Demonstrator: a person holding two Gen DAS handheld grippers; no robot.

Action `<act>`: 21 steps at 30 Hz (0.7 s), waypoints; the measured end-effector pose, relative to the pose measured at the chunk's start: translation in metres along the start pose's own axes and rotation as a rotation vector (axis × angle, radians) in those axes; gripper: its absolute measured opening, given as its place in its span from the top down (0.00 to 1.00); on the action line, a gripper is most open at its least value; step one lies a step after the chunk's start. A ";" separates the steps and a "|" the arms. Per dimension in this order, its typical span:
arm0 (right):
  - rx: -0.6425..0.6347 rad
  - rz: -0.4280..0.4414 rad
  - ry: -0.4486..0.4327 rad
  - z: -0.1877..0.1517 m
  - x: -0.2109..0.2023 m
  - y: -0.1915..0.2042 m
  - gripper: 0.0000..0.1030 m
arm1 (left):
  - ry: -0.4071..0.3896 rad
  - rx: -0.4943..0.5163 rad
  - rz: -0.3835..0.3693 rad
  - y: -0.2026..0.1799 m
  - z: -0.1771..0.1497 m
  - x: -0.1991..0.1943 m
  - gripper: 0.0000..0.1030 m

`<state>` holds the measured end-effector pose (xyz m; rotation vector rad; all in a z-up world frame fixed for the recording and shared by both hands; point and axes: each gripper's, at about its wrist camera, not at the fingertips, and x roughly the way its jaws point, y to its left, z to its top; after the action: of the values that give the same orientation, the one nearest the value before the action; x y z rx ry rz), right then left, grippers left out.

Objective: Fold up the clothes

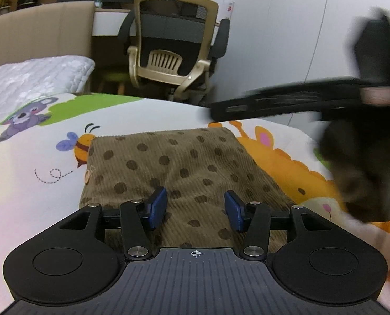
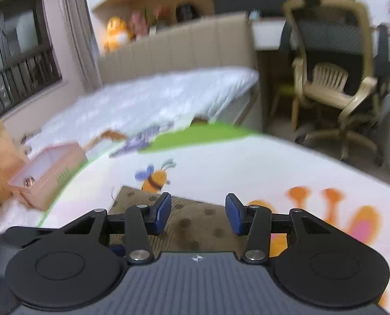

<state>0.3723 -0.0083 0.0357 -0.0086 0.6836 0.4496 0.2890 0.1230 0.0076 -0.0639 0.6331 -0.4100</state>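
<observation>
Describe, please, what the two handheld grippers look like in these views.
Both match: the left gripper and right gripper have blue pads on black linkage arms with silver pivot screws, round black discs either side, and a ribbed grey body bearing a small white crosshair mark.

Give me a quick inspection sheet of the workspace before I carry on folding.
Surface: cartoon-print sheet on the bed, bee and giraffe pictures.
Job's things: brown polka-dot garment lying folded into a flat rectangle.
Clutter: pink open box at the sheet's left edge.
Grippers: left gripper open above the garment, nothing between its fingers; right gripper open, also empty, blurred.
Cables: nothing seen.
Surroundings: office chair beyond the bed, white quilt, beige headboard, window.
</observation>
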 end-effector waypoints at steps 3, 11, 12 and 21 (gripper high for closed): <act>-0.093 -0.085 0.024 -0.014 0.021 0.013 0.53 | 0.004 0.019 -0.009 -0.001 -0.005 0.000 0.49; -0.040 -0.098 -0.015 -0.056 -0.040 0.001 0.48 | -0.014 -0.001 -0.032 0.004 -0.009 -0.002 0.49; -0.045 -0.113 0.006 -0.064 -0.041 0.001 0.44 | -0.016 -0.002 -0.031 0.004 -0.009 -0.002 0.49; 0.006 -0.143 -0.026 -0.091 -0.082 0.010 0.13 | -0.057 -0.057 0.063 -0.014 -0.024 -0.042 0.25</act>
<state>0.2572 -0.0457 0.0160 -0.0459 0.6540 0.3093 0.2391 0.1286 0.0140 -0.1092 0.5896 -0.3278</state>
